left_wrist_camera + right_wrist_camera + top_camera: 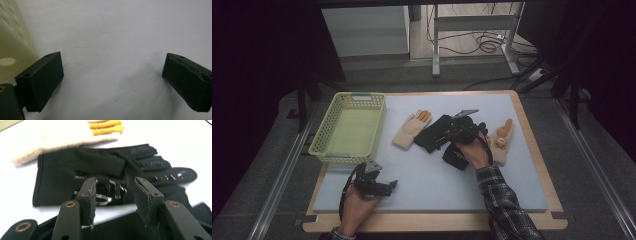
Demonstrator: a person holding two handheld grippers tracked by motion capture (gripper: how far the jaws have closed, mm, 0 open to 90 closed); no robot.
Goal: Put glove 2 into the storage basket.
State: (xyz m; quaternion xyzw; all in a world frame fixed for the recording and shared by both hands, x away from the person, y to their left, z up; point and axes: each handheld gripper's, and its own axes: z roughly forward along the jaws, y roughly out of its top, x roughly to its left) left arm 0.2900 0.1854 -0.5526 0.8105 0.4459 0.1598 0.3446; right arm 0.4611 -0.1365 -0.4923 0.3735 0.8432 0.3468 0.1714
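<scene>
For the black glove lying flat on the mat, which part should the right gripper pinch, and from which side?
Pinch the black glove at its cuff edge, the straight open end nearest the right gripper, coming low from the person's side. It lies flat, so a loose edge probably lifts easier than the palm; the jaws are part open around nothing.

We saw a pale yellow basket point(349, 127) at the far left of the bench point(532, 150), on its grey mat point(437, 175). A cream glove with orange fingertips point(412, 128) lay just right of the basket, and another like it point(502, 140) lay near the mat's right edge.
</scene>
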